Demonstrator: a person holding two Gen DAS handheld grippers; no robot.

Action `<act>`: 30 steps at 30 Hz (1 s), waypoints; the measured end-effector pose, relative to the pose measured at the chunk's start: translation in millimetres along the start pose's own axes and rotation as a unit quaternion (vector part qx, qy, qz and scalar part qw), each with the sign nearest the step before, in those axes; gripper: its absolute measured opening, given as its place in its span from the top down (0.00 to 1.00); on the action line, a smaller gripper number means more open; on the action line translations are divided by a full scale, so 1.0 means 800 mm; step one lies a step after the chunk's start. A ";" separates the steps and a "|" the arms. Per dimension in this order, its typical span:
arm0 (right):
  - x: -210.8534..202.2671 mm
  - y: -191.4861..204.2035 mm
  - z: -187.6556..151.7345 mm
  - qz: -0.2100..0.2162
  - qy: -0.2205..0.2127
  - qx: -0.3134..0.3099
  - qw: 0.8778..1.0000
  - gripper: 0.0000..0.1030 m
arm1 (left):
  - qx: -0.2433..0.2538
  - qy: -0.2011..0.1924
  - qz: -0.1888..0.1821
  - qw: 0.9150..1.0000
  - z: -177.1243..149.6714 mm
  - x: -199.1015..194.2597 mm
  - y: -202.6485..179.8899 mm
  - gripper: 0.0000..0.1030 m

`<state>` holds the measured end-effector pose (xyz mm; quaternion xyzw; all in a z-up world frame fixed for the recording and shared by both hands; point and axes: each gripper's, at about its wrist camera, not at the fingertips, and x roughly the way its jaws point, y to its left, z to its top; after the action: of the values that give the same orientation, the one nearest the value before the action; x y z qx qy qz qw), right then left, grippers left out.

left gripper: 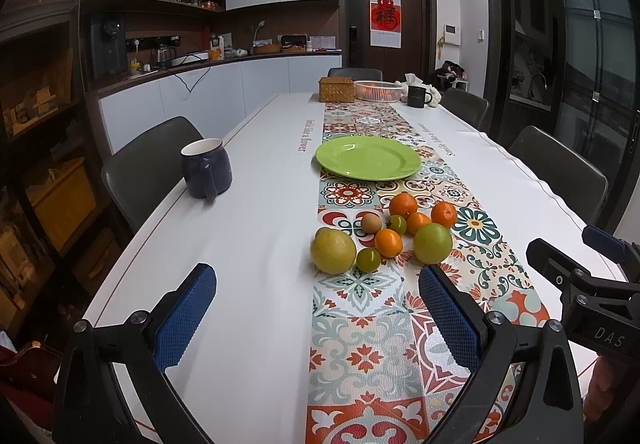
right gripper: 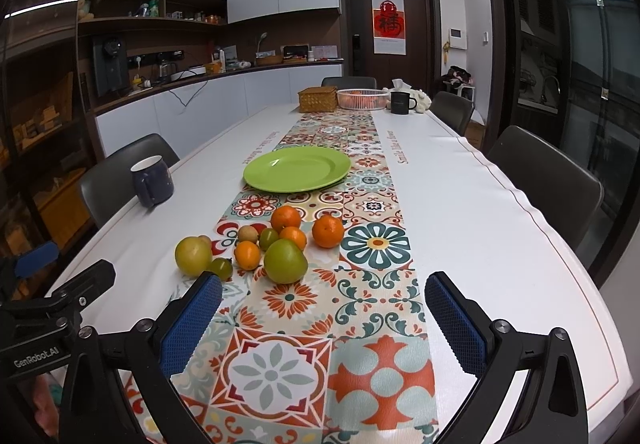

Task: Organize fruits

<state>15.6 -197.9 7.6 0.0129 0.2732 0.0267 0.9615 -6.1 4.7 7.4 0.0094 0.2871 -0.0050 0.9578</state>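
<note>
A cluster of fruit lies on the patterned table runner (left gripper: 360, 324): a yellow-green pear-like fruit (left gripper: 333, 250) (right gripper: 193, 256), a big green fruit (left gripper: 433, 243) (right gripper: 285, 261), several small oranges (left gripper: 388, 242) (right gripper: 327, 231), small green fruits (left gripper: 368, 259) (right gripper: 221, 267) and a small brown fruit (left gripper: 371, 223). Beyond them sits an empty green plate (left gripper: 368, 157) (right gripper: 297, 168). My left gripper (left gripper: 316, 304) is open and empty, just short of the fruit. My right gripper (right gripper: 323, 314) is open and empty, to the right of the fruit.
A dark blue mug (left gripper: 206, 168) (right gripper: 152, 180) stands at the table's left edge. At the far end are a wicker box (left gripper: 336, 89), a pink basket (left gripper: 378, 90) and a dark mug (left gripper: 418, 96). Chairs (left gripper: 148, 164) line both sides.
</note>
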 end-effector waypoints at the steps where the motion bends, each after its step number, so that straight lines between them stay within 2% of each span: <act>1: 0.000 0.001 0.000 0.000 0.000 0.000 1.000 0.01 | 0.000 0.000 0.000 1.000 0.000 0.000 0.000 0.00; 30: -0.001 0.001 0.000 0.000 -0.001 0.000 1.000 0.01 | -0.001 0.000 0.000 1.000 -0.002 0.001 0.000 0.00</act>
<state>14.8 -197.2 7.7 0.0130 0.2727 0.0271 0.9616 -6.5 4.5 5.3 0.0084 0.2873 -0.0046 0.9578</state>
